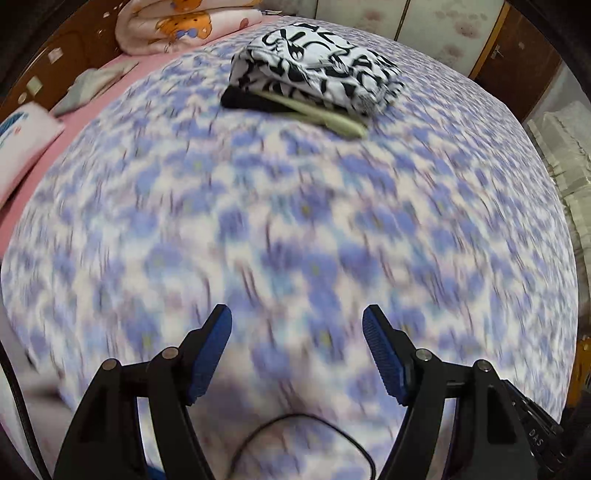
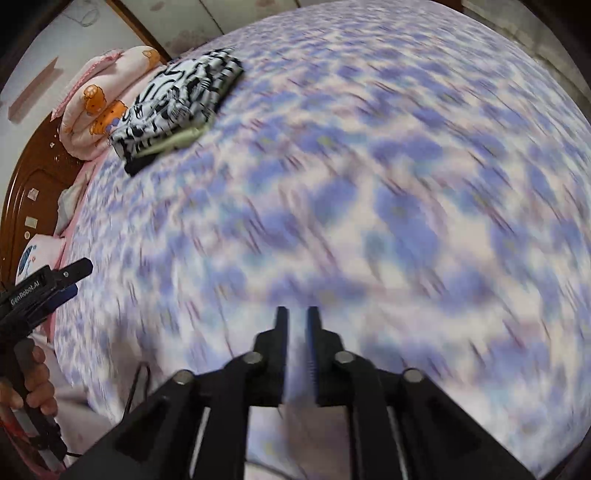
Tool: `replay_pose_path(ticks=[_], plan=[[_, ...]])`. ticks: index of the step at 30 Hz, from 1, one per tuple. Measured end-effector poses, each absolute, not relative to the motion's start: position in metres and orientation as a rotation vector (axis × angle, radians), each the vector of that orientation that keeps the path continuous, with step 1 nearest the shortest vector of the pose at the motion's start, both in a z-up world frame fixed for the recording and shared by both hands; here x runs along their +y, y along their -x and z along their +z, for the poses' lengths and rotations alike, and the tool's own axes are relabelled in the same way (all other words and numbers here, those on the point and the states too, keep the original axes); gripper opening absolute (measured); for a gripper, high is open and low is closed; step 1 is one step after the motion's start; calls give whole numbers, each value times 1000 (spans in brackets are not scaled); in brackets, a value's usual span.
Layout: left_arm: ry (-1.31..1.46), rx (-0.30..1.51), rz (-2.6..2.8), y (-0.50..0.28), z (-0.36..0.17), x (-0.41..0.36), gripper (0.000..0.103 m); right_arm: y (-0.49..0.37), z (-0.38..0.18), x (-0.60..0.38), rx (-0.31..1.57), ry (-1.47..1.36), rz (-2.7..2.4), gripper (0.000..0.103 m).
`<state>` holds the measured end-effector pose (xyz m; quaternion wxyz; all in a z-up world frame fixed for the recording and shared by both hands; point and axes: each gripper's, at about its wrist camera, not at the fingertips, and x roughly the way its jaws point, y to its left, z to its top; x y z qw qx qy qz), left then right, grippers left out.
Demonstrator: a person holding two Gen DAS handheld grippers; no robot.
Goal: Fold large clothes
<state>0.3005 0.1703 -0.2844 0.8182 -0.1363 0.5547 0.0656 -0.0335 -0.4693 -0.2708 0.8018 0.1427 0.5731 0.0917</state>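
Note:
A stack of folded clothes lies at the far side of the bed: a black-and-white patterned garment on top, a pale green one and a black one beneath. My left gripper hangs open over the blue floral bedsheet with nothing between its fingers. The right gripper points down at the same sheet; its jaws stand a narrow gap apart and hold nothing. At the left edge of the right wrist view the left gripper shows again, held by a hand. Both views are motion-blurred.
A rolled pink quilt with bear prints lies by the wooden headboard. A pink pillow sits at the left bed edge. A black cable loops under the left gripper. Cupboard doors stand beyond the bed.

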Motion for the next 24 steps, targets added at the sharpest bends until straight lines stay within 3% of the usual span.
replay_pose_path(ticks=[2,6,8,12,14,17,24], plan=[[314,1193,134,-270,-280,155,72,66,-266,-491,1241,-314,191,34],[321,1237,94,-217,-263,124,72,110,-248,-518,1253,-267,192,41],[261,1246,81,-200,-251,111,72,127,-240,-531,1257,-288,192,57],[181,1262,61,-175,-220,91,72,158,-210,-549,1232,-238,194,64],[169,1274,53,-167,-204,84,72,168,-199,-559,1261,-279,198,73],[114,1261,32,-158,-177,68,80,178,-184,-572,1308,-375,163,85],[79,1227,-81,-138,-122,30,89,206,-135,-572,1316,-358,135,86]])
